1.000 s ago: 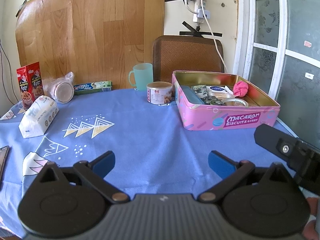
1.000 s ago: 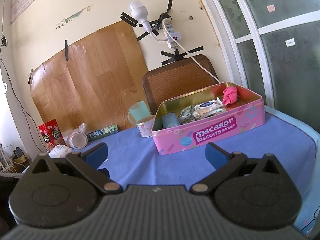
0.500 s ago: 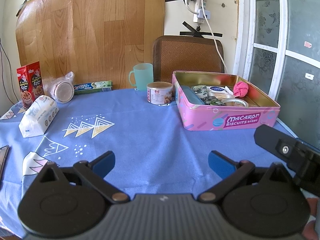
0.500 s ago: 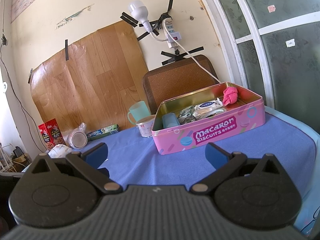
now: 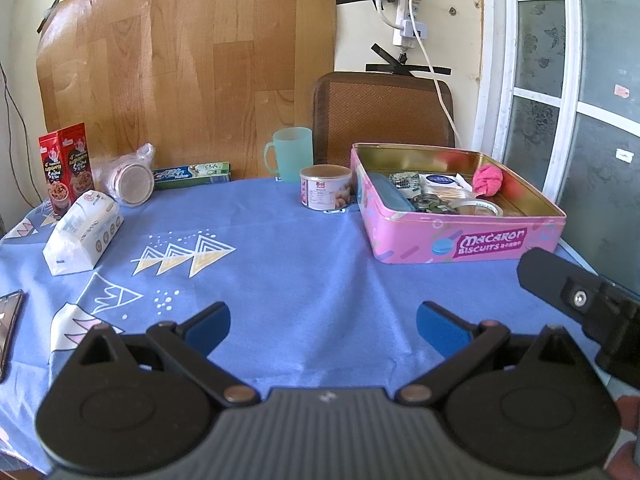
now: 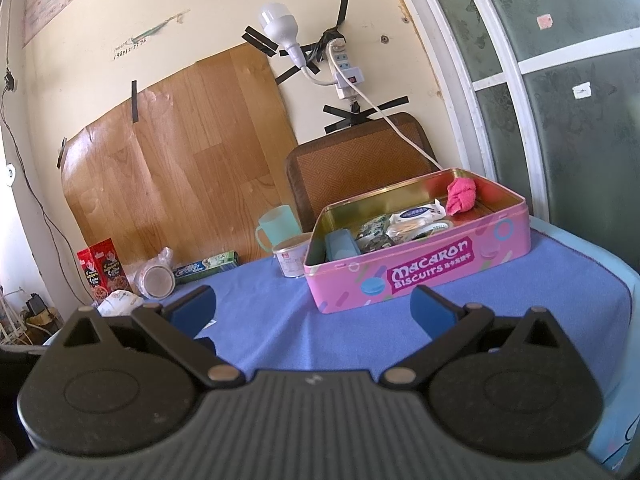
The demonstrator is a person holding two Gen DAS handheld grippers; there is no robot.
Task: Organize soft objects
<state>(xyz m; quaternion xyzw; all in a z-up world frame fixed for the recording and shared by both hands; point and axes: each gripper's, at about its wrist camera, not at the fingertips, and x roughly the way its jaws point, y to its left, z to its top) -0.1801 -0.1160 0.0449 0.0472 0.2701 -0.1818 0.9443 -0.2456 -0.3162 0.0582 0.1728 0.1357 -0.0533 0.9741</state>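
Both grippers, left gripper (image 5: 322,322) and right gripper (image 6: 314,304), hover with fingers spread wide and empty, short of the pink tin (image 5: 460,236). The pink cloth (image 6: 461,197) lies in the tin's far corner; reaching it risks snagging the tin's rim.

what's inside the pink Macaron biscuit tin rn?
Inside the open pink rectangular metal biscuit tin: crumpled pink cloth at the far end, white plastic snack packet, blue flat case, dark patterned packets. The near wall hides the tin's floor and whatever lies low.
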